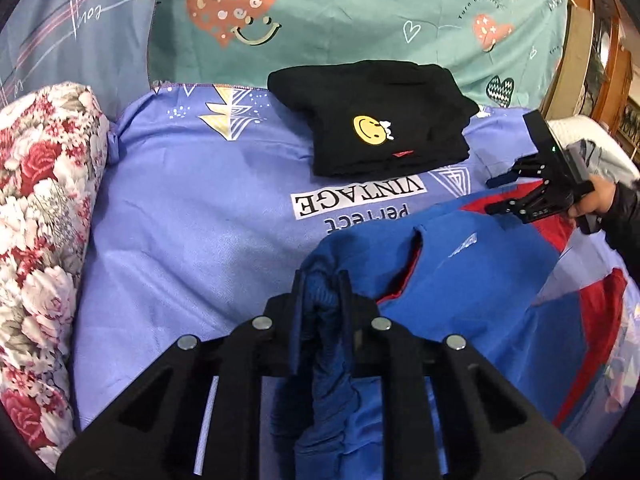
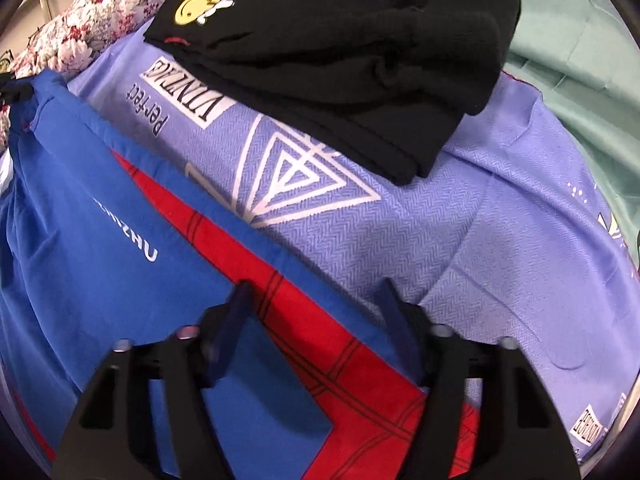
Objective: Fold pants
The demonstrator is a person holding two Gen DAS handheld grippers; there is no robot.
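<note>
The blue pants [image 1: 460,280] with red panels lie on a lilac sheet [image 1: 180,220]. My left gripper [image 1: 322,280] is shut on a bunched, ribbed blue edge of them, and the cloth is lifted into a fold there. To the right, a hand [image 1: 596,200] holds my right gripper [image 1: 498,196] low over the pants' far red-and-blue edge. In the right wrist view, my right gripper [image 2: 312,304] has its fingers apart. The red-and-blue cloth [image 2: 100,260] lies flat between and under them, and the pads do not press on it.
A folded black garment [image 1: 380,120] with a yellow smiley lies just beyond the pants, and it fills the top of the right wrist view [image 2: 340,48]. A floral quilt [image 1: 40,200] borders the left side. A green printed sheet [image 1: 360,12] covers the back.
</note>
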